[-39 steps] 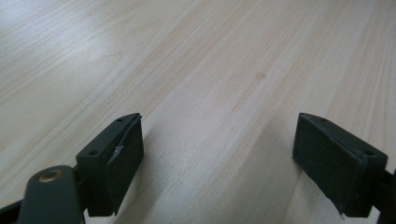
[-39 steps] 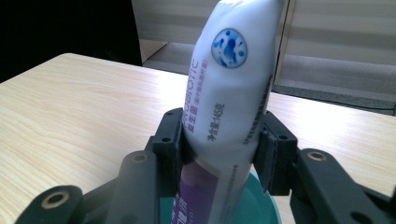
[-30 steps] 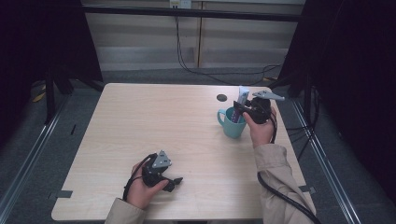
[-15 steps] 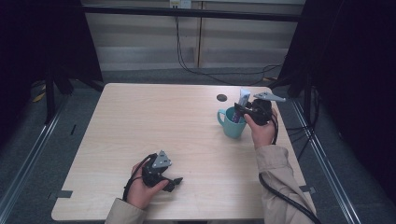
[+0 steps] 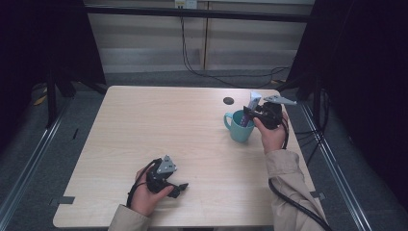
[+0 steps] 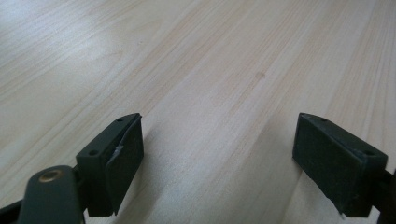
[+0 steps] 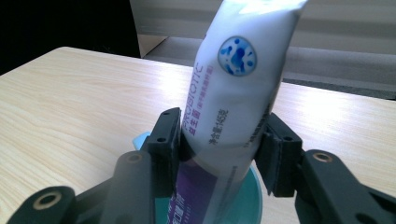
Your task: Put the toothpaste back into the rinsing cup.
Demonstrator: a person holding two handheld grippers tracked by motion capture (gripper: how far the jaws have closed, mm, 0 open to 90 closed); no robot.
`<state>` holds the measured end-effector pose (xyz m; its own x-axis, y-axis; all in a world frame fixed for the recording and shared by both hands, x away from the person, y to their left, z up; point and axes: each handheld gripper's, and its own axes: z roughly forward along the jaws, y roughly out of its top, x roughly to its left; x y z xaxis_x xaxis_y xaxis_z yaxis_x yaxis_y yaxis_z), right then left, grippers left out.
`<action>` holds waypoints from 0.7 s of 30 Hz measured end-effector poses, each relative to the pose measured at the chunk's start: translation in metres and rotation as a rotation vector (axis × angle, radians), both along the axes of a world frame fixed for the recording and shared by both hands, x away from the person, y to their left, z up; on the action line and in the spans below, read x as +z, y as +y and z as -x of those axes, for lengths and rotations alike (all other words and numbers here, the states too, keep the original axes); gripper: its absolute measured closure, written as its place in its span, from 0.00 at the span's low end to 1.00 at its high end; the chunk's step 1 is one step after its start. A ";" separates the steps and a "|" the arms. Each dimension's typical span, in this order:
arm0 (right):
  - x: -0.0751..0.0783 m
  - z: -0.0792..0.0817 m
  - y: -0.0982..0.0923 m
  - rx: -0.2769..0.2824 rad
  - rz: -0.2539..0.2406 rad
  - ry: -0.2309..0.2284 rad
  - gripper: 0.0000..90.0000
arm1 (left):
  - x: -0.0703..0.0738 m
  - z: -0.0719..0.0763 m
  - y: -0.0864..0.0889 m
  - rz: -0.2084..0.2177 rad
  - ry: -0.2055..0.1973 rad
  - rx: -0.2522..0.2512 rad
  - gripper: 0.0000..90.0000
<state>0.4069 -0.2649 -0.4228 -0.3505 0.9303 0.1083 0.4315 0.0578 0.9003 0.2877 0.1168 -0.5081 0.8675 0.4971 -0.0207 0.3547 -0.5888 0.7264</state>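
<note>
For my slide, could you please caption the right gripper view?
Right gripper with its jaws around a white and purple tube standing in a teal mug.

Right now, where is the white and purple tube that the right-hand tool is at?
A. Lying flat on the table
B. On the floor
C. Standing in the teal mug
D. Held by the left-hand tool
C: the tube stands with its lower end inside the teal mug, between the jaws of the right gripper.

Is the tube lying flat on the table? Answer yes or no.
No: in the right gripper view the tube stands upright with its lower end in the teal mug, between the jaws of the right tongs.
</note>
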 end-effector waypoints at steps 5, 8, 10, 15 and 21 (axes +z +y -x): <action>-0.001 0.000 -0.001 -0.007 -0.002 -0.003 0.59 | 0.000 0.000 0.000 0.001 -0.003 0.000 0.18; -0.001 0.000 -0.002 -0.012 -0.004 -0.001 0.59 | 0.000 0.000 0.000 0.001 -0.003 0.000 0.18; -0.001 0.000 -0.003 -0.013 -0.005 0.002 0.59 | 0.000 0.000 0.000 0.000 -0.003 0.000 0.18; -0.002 0.000 -0.006 -0.023 -0.010 0.005 0.58 | 0.000 0.000 0.000 0.000 -0.003 0.000 0.18; -0.003 0.000 -0.009 -0.033 -0.018 0.007 0.58 | 0.000 0.000 0.000 0.001 -0.003 0.000 0.18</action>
